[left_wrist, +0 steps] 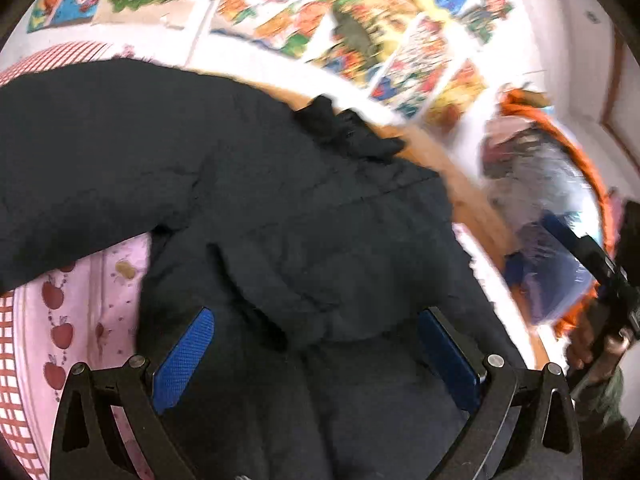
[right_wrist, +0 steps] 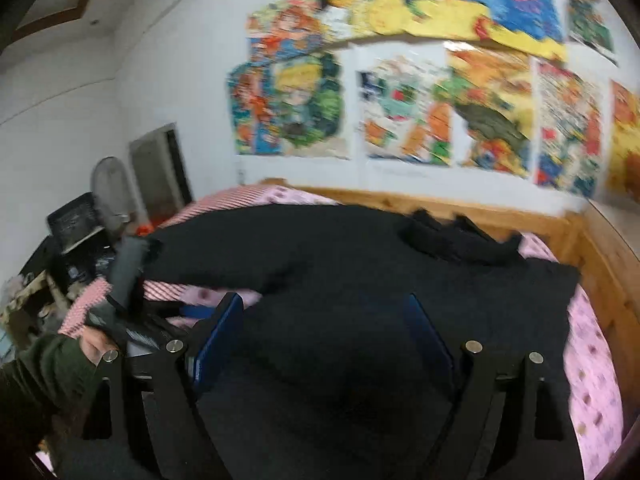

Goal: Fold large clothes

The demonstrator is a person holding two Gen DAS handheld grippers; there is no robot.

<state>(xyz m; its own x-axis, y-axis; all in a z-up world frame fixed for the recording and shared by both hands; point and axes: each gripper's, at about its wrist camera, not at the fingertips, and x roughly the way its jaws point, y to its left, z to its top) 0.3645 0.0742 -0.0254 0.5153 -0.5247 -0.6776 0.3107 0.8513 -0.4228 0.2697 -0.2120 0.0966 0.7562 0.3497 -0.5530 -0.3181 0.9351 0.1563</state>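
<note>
A large black jacket [left_wrist: 280,208] lies spread on a bed with a pink patterned sheet [left_wrist: 80,320]. One sleeve reaches to the left in the left wrist view. Its collar [left_wrist: 348,128] points toward the wooden headboard. My left gripper [left_wrist: 316,352] is open just above the jacket's lower body, blue pads wide apart, holding nothing. In the right wrist view the jacket [right_wrist: 360,272] fills the bed, and my right gripper [right_wrist: 328,340] is open above it, empty. The other gripper shows at the left of that view [right_wrist: 124,280]. Both views are motion-blurred.
A wooden bed frame [right_wrist: 560,216] runs along the wall and the right side. Colourful posters [right_wrist: 440,100] cover the wall. A pile of clothes and bags [left_wrist: 552,208] sits at the right of the bed. A cluttered desk [right_wrist: 68,248] stands at the left.
</note>
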